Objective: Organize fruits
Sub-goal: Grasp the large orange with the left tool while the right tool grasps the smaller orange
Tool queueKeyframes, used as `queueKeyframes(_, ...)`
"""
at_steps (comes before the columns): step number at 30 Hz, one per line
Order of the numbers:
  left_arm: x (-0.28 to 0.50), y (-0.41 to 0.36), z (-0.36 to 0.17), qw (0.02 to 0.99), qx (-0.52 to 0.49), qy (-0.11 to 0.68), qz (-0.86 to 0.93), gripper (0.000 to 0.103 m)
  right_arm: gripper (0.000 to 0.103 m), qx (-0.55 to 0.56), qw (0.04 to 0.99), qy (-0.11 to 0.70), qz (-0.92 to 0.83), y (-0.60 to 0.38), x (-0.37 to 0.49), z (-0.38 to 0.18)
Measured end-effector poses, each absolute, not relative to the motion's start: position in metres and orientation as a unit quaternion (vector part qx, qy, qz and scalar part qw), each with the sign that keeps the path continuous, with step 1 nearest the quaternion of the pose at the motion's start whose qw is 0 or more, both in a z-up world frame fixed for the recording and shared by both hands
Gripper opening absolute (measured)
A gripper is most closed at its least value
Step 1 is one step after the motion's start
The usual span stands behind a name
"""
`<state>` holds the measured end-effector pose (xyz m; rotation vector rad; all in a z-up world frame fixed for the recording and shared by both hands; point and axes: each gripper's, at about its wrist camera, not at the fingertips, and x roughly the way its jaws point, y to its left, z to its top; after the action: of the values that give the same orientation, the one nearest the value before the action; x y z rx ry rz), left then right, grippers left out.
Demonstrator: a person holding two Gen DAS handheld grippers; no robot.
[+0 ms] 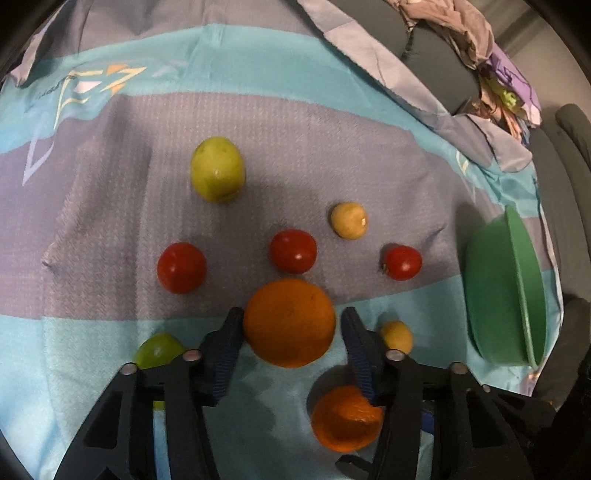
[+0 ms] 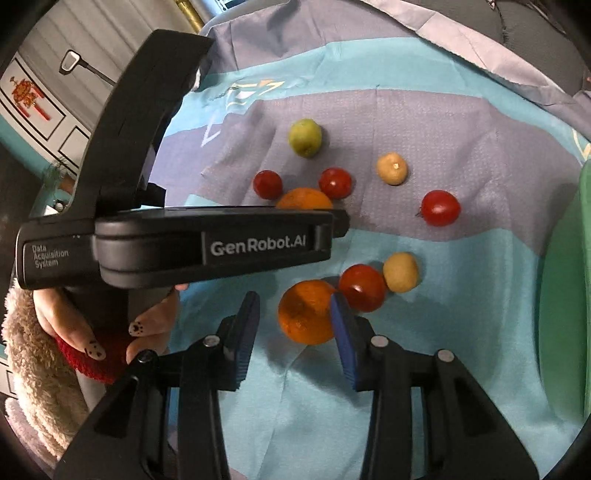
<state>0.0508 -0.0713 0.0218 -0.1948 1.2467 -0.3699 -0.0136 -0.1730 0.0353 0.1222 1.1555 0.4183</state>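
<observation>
A large orange (image 1: 290,323) lies on the striped cloth (image 1: 110,229) between the fingertips of my left gripper (image 1: 291,314). The left tip is at its skin, and a sliver of cloth shows by the right tip. The pads are not pressed on it. A smaller orange (image 2: 306,312) sits between the fingers of my right gripper (image 2: 293,306), against the right finger (image 2: 341,332) and apart from the left one. That gripper is open. Several red tomatoes (image 1: 293,251) (image 2: 362,288), two yellow fruits (image 1: 349,220) (image 2: 400,272) and a green fruit (image 1: 218,173) are scattered around.
A green bowl (image 1: 506,288) (image 2: 565,295) stands at the cloth's right edge. The black body of the left gripper (image 2: 207,240) spans the right wrist view, held by a hand (image 2: 147,325). A second green fruit (image 1: 159,350) peeks out behind the left finger. Crumpled fabric (image 1: 461,33) lies at the far right.
</observation>
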Motion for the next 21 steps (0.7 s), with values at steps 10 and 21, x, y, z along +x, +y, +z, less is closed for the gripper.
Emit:
queueKeyframes(10,0.047,-0.067,0.022,0.796,-0.094,0.573,-0.168,0.048,0.049,0.036,0.817,0.546,0.181,-0.164,-0.009,0.022)
queueKeyframes(21,0.036,-0.059,0.039,0.809,-0.113,0.553,-0.164,0.048,0.043,0.059,0.815,0.548,0.177,-0.167,-0.009,0.012)
